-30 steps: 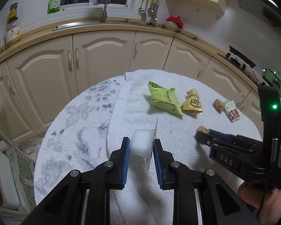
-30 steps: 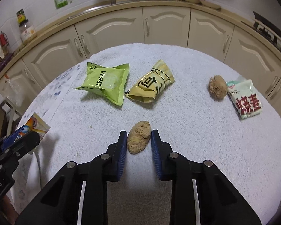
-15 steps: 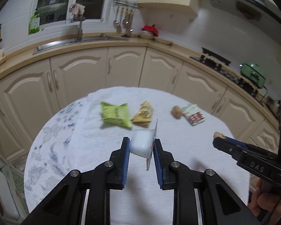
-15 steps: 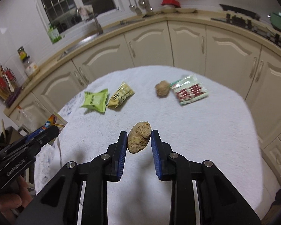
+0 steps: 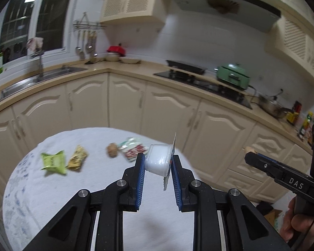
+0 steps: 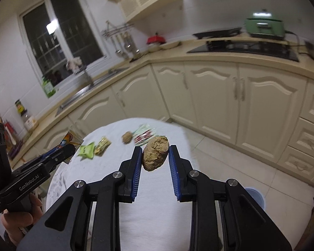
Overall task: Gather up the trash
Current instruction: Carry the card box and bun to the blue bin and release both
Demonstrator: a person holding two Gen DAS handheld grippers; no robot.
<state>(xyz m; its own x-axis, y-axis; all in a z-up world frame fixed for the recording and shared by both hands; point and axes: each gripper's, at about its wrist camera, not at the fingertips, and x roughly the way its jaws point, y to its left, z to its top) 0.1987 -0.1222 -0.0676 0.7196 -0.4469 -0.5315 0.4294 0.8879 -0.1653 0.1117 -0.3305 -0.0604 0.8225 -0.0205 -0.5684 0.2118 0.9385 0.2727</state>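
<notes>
Two jaws full | left gripper (image 5: 158, 168) pinches white cup (image 5: 158, 163), right gripper (image 6: 155, 156) pinches brown lump (image 6: 155, 155), both above counter (image 6: 157, 209) | risk: lump crumbles, cup slips | wrappers at 11 o'clock

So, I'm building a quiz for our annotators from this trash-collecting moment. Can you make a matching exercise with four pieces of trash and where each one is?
Things:
1. white plastic cup
2. brown crumpled lump
3. green snack bag
4. red and white wrapper

Places:
A. lying on the table, beside a yellow wrapper
B. clamped in the right gripper
C. lying on the table next to a second brown lump
D. clamped in the left gripper

Pairs: 1-D, 2-B, 3-A, 4-C
</notes>
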